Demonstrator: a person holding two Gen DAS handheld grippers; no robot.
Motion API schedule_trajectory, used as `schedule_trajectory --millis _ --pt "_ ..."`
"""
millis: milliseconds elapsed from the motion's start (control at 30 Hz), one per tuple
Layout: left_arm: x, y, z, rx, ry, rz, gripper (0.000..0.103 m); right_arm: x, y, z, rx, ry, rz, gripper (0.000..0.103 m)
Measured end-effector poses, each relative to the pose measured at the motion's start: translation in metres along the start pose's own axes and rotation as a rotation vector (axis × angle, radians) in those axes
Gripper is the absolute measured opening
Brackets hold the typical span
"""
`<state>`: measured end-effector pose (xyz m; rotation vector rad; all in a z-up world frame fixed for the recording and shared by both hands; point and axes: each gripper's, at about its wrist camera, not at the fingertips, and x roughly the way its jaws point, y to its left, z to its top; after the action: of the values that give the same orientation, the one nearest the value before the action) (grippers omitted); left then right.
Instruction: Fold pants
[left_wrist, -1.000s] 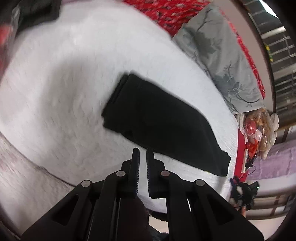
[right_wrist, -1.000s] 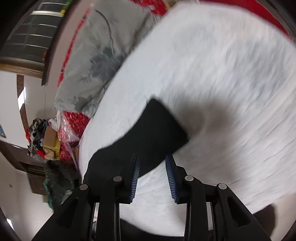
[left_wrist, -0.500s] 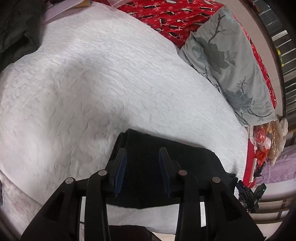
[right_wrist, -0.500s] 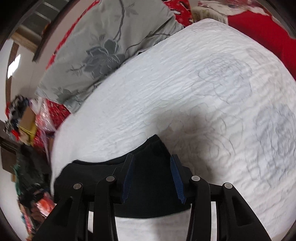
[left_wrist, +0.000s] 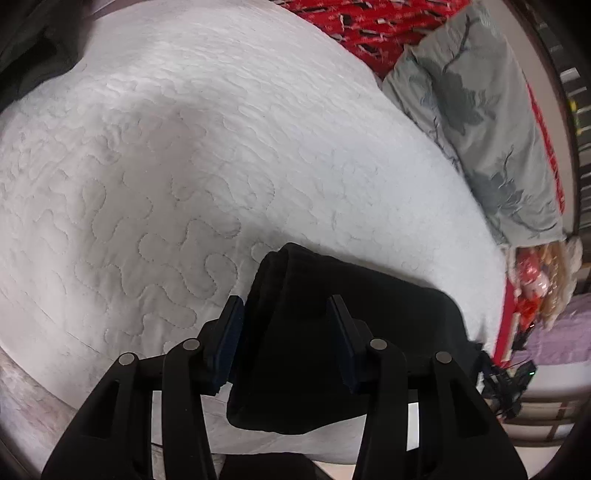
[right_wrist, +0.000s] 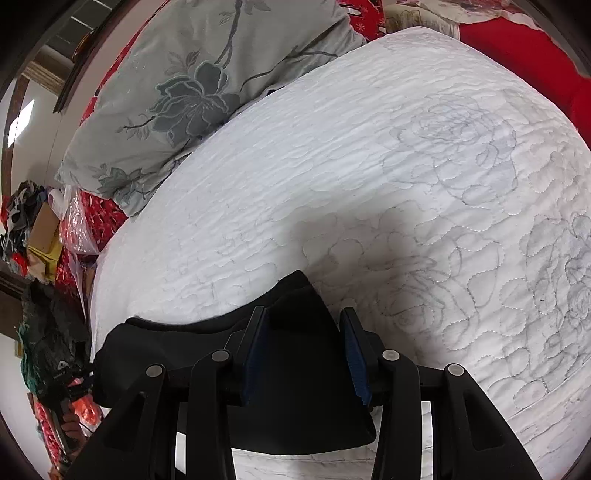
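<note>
The folded black fabric pants (left_wrist: 332, 332) are laid on the white quilted bed cover (left_wrist: 184, 184), near its edge. Grey rose outlines stitched into the cover are shown only by the right wrist view; a dark garment (left_wrist: 33, 48) at the far corner only by the left. The left hand-held gripper (left_wrist: 284, 332) is seen with jaws opening, astride the pants' folded end, nothing clamped. The right hand-held gripper (right_wrist: 304, 350) is held part-open over the other end, unpressed.
</note>
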<state>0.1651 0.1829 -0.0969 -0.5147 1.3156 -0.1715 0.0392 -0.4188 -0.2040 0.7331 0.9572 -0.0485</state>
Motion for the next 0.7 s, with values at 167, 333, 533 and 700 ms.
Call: schedule_trajectory --millis 167,333,533,700 --pt "0.004 -0.006 0.001 0.008 -0.007 -0.015 0.048 0.004 0.005 0.000 -0.032 0.007 -0.014 0.042" --pt "0.000 -0.002 -0.003 -0.059 -0.049 0.012 0.017 0.006 0.016 0.002 -0.103 0.002 -0.082 0.013" --pt "0.001 0.002 -0.006 -0.014 -0.102 0.179 0.006 -0.008 0.019 0.014 -0.084 -0.085 -0.052 0.011" --pt "0.009 0.021 -0.004 -0.077 -0.078 0.189 0.006 0.015 0.008 0.010 -0.034 -0.045 -0.099 0.017"
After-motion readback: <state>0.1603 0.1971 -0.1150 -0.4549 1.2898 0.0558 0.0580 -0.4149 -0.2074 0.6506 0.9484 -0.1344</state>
